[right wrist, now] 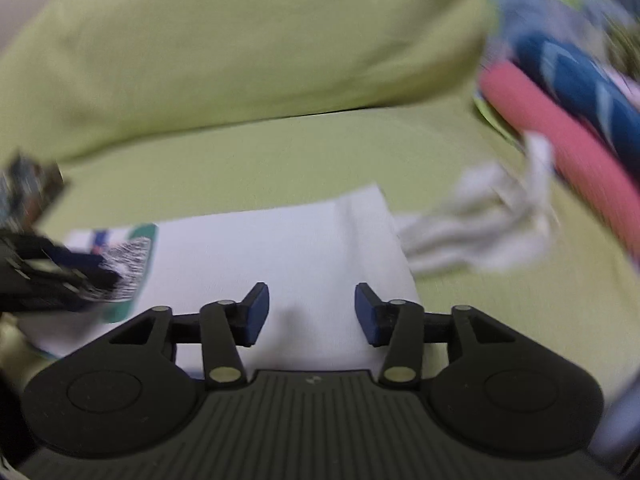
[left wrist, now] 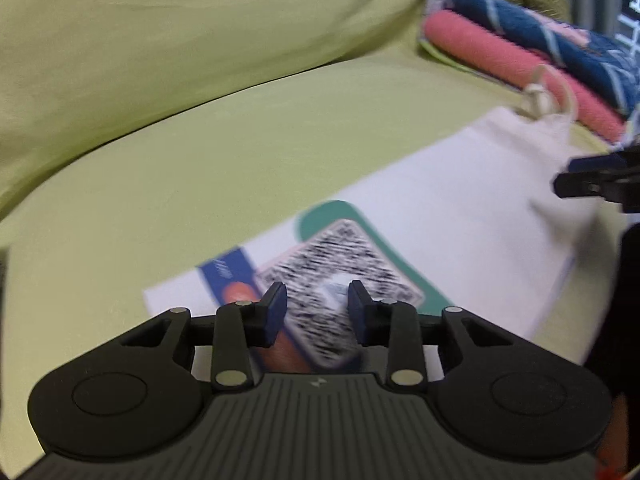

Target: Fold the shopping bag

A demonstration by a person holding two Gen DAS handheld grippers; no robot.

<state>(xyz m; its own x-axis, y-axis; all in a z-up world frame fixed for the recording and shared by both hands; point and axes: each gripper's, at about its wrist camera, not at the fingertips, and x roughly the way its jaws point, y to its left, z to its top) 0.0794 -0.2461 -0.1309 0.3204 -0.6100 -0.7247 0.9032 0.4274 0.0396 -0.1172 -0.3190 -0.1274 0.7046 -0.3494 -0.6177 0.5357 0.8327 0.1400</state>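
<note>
A white cloth shopping bag (left wrist: pixel 460 208) lies flat on a light green sofa seat (left wrist: pixel 240 152). It carries a printed patch with a QR-like pattern (left wrist: pixel 340 280) edged in teal, blue and orange. Its pale handles (left wrist: pixel 548 96) trail off at the far right end. My left gripper (left wrist: pixel 318 304) hovers open just above the printed end, nothing between its blue pads. In the right wrist view my right gripper (right wrist: pixel 312 312) is open over the plain half of the bag (right wrist: pixel 260 248), near the handles (right wrist: pixel 492 220). Each gripper shows at the other view's edge. Both views are motion-blurred.
A green back cushion (left wrist: pixel 180 32) rises behind the seat. At the right stands a stack of folded cloth: a pink roll (left wrist: pixel 520 68) and a blue patterned piece (left wrist: pixel 560 36), close to the bag's handles. Open green seat lies left of the bag.
</note>
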